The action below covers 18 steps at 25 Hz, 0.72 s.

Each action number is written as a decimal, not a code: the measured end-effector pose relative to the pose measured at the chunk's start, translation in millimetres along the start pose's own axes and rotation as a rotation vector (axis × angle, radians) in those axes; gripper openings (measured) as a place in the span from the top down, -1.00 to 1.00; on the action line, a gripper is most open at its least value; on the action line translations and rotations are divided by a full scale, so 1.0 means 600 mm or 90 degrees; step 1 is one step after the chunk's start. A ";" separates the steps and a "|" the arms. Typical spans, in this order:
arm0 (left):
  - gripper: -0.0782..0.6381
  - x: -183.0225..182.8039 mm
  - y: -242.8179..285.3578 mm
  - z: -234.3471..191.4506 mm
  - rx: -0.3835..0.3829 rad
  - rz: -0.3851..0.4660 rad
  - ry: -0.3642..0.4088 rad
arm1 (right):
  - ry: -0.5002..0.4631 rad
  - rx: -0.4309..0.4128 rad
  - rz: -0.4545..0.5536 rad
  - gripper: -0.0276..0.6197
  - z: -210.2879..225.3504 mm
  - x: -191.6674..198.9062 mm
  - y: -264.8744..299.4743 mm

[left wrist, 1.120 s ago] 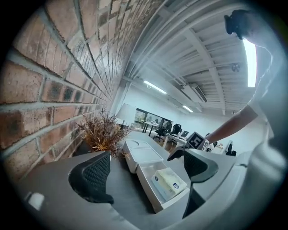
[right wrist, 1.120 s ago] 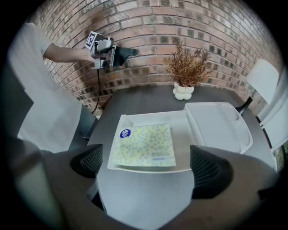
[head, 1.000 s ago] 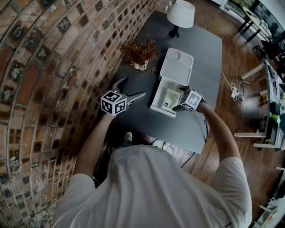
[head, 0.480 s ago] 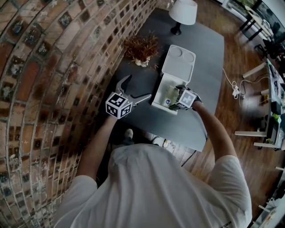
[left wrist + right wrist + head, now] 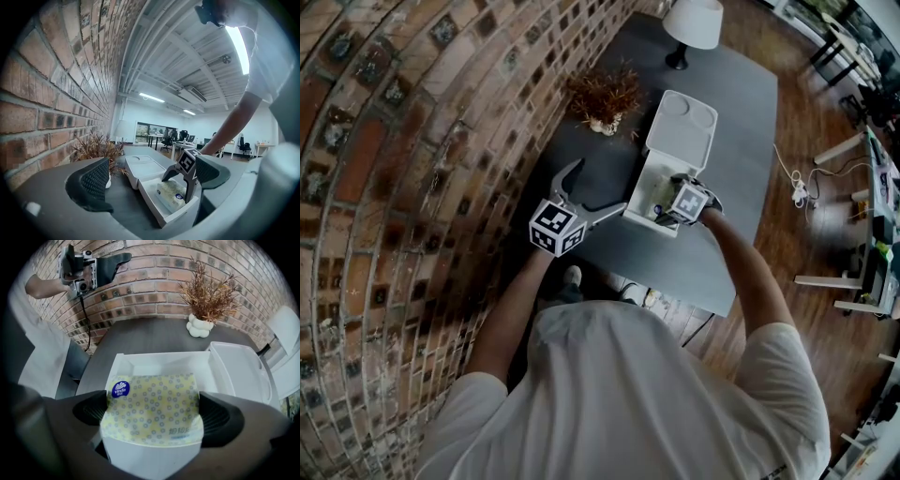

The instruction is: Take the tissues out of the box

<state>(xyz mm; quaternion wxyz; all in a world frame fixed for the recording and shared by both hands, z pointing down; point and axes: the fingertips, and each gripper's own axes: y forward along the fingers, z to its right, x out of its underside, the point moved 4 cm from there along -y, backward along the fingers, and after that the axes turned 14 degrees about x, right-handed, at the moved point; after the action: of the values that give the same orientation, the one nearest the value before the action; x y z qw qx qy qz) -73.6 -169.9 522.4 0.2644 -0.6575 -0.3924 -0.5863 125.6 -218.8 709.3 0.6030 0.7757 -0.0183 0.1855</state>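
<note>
A white box (image 5: 639,192) stands open on the grey table (image 5: 727,234), its lid (image 5: 682,127) laid back. Inside lies a yellow dotted tissue pack (image 5: 152,404) with a blue round label; the left gripper view shows the tissue pack (image 5: 171,194) too. My right gripper (image 5: 152,412) reaches down into the box with its jaws spread wide, one pad at each side of the pack, which rests in the box. In the head view the right gripper (image 5: 673,202) sits over the box. My left gripper (image 5: 598,187) hangs open and empty left of the box, as the left gripper view (image 5: 152,180) also shows.
A dried plant (image 5: 605,94) in a small white pot stands by the brick wall (image 5: 412,169) behind the box. A white lamp (image 5: 694,23) is at the table's far end. Wooden floor and a white cable (image 5: 792,187) lie to the right.
My right gripper has come down from the box's near right edge into the box, around the pack. The left gripper drifted slightly right toward the box and opened a little wider.
</note>
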 end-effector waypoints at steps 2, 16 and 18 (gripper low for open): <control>-0.80 0.000 -0.002 0.002 -0.003 0.005 -0.001 | -0.004 0.002 -0.013 -0.99 0.001 0.000 0.003; -0.67 0.023 -0.021 0.029 -0.053 0.038 0.029 | -0.018 0.025 -0.057 -0.90 0.011 -0.004 0.014; -0.62 0.028 -0.031 0.032 -0.068 0.048 0.017 | -0.011 0.017 -0.054 -0.85 0.008 -0.003 0.012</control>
<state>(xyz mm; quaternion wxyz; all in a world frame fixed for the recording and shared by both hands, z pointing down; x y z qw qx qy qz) -78.1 -140.8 533.2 0.2559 -0.6770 -0.3318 -0.6050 123.1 -225.5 714.2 0.5995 0.7855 0.0120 0.1531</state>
